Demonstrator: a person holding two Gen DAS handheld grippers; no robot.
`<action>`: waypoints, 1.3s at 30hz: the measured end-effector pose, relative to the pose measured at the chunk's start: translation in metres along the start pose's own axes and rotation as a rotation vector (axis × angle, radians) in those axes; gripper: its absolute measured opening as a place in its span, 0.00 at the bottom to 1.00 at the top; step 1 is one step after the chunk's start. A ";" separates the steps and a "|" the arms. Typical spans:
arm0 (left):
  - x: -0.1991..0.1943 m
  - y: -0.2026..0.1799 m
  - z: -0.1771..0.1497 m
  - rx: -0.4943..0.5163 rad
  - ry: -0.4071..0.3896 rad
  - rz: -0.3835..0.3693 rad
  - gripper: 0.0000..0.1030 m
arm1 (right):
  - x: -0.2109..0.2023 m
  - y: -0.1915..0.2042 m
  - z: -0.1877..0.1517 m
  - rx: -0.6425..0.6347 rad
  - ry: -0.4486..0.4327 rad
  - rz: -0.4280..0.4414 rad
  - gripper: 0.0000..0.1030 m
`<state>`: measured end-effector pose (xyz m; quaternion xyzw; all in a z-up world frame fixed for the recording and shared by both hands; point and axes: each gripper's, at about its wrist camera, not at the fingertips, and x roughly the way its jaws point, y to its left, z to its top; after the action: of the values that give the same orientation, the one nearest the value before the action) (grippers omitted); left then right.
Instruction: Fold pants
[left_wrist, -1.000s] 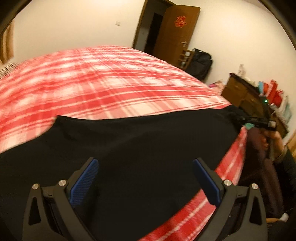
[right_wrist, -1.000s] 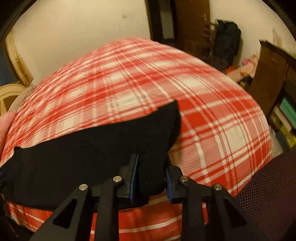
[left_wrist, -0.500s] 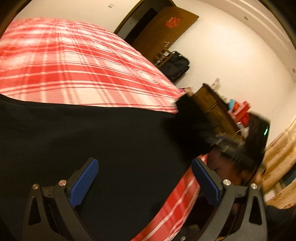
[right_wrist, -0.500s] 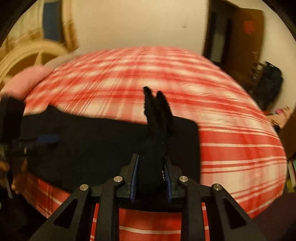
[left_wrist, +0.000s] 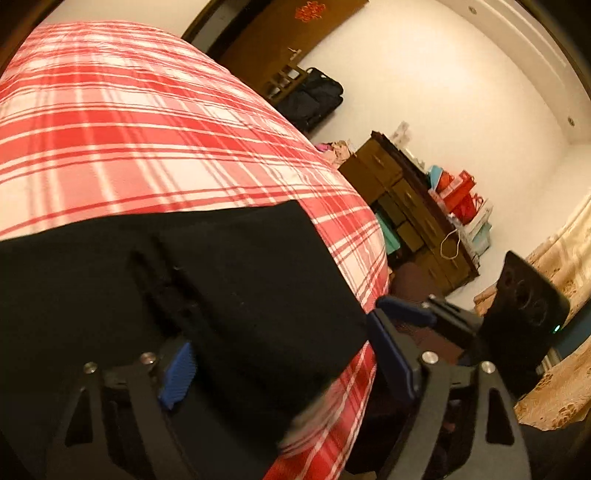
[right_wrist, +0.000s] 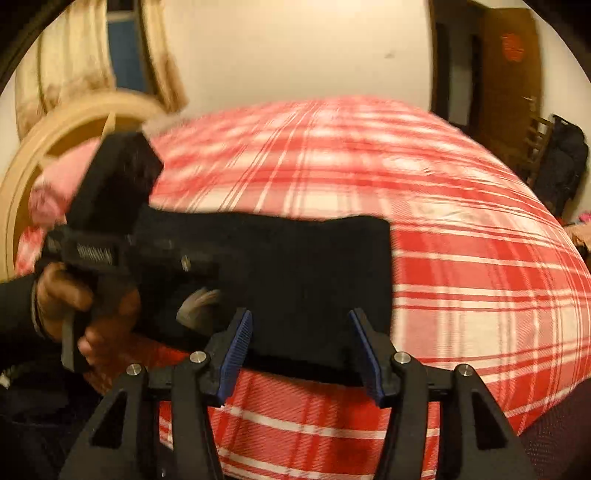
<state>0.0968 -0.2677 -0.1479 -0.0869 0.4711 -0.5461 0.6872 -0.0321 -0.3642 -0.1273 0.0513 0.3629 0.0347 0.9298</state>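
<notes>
My right claw (right_wrist: 301, 347) has dropped the pants (right_wrist: 295, 266) end, both claws now spread wide; fold laid.

We see warm, dim indoor light, strong fisheye bending at the edges, and motion blur in the right view.
</notes>
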 end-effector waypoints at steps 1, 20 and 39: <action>0.001 -0.002 0.000 -0.003 0.003 0.010 0.83 | -0.003 -0.004 0.000 0.020 -0.021 0.013 0.54; -0.097 0.012 -0.007 0.076 -0.086 0.208 0.06 | 0.003 0.025 0.000 0.019 -0.078 0.052 0.54; -0.176 0.067 -0.048 0.026 -0.149 0.371 0.05 | 0.032 0.086 -0.003 -0.124 0.006 0.117 0.54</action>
<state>0.1131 -0.0763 -0.1191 -0.0301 0.4198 -0.4080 0.8102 -0.0125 -0.2758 -0.1407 0.0146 0.3593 0.1117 0.9264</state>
